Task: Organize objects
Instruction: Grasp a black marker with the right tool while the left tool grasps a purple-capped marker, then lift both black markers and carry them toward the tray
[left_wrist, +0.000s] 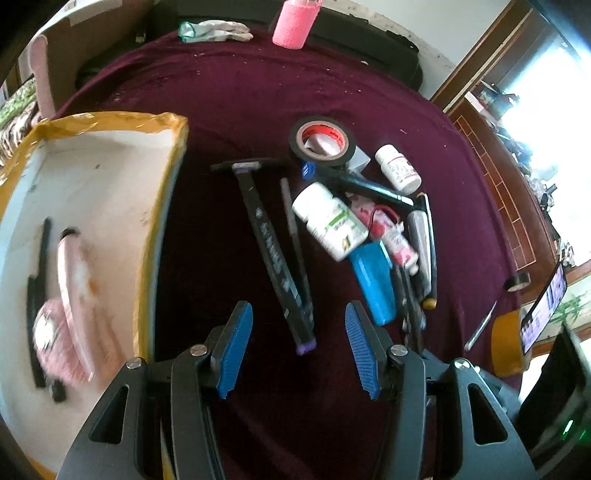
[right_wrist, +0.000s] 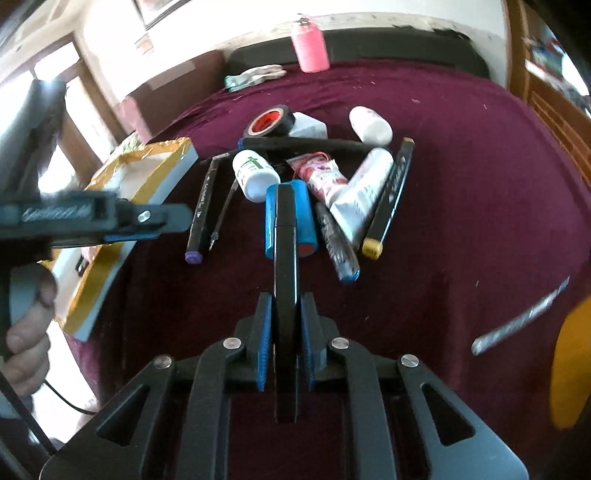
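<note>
Nearest the lens, the right claw (right_wrist: 286, 325) has its blue pads pressed on a black marker (right_wrist: 285, 236) that points out over the pile; the left claw (left_wrist: 299, 347) stands wide with nothing between its pads, above a purple-capped marker (left_wrist: 273, 251) on the maroon tabletop (left_wrist: 240, 92); beside it lie a white bottle (left_wrist: 328, 221), a tape roll (left_wrist: 322, 140) and a blue tube (left_wrist: 373, 284); the yellow-rimmed tray (left_wrist: 162, 177) at the left holds a pink brush (left_wrist: 74, 280).

Maroon cloth (left_wrist: 258, 92) — yellow-taped white box (left_wrist: 177, 133), pink bottle (left_wrist: 295, 22), blue-padded tool (right_wrist: 286, 332) on black marker (right_wrist: 285, 258).
</note>
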